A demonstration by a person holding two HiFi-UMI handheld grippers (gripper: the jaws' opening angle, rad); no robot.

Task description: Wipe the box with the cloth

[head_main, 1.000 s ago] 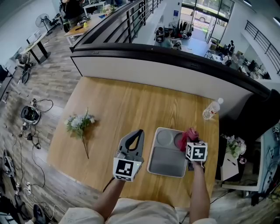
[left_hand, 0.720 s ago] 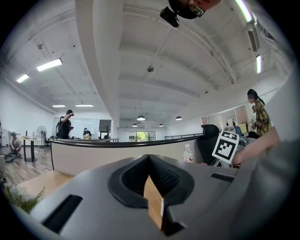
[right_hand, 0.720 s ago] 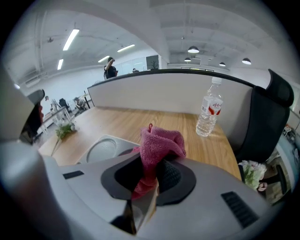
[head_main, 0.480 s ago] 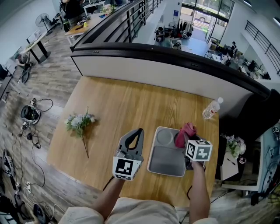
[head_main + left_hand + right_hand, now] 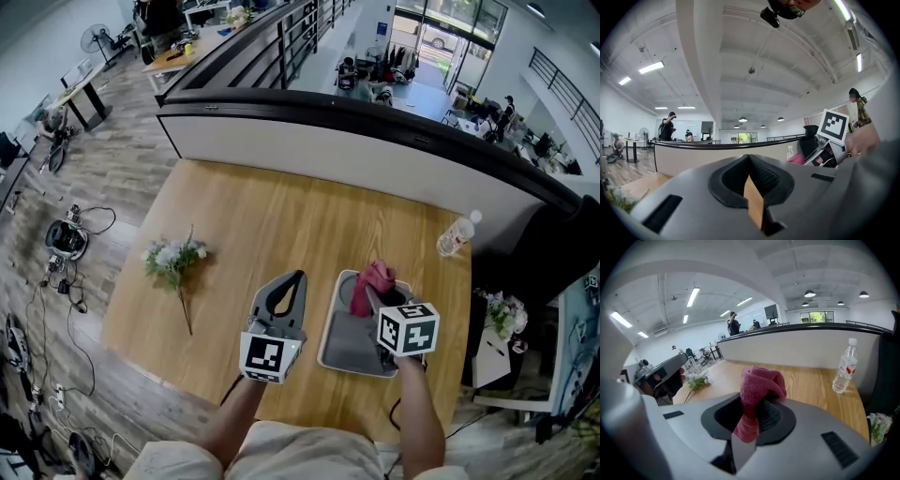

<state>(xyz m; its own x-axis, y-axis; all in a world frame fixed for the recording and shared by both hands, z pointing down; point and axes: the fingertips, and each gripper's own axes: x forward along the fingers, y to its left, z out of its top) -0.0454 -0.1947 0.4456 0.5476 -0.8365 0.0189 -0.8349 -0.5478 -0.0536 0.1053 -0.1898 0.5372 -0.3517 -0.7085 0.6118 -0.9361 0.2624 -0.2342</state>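
I hold the right claw [image 5: 368, 294] slanted over the box [image 5: 342, 354] by the tabletop's [image 5: 244, 225] near edge. Its own view shows it clamped on the cloth [image 5: 759, 380]. Left claw [image 5: 749, 159]: together, empty.

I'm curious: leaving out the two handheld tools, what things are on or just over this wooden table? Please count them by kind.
box: 1
cloth: 1
bunch of flowers: 1
water bottle: 1
Total: 4
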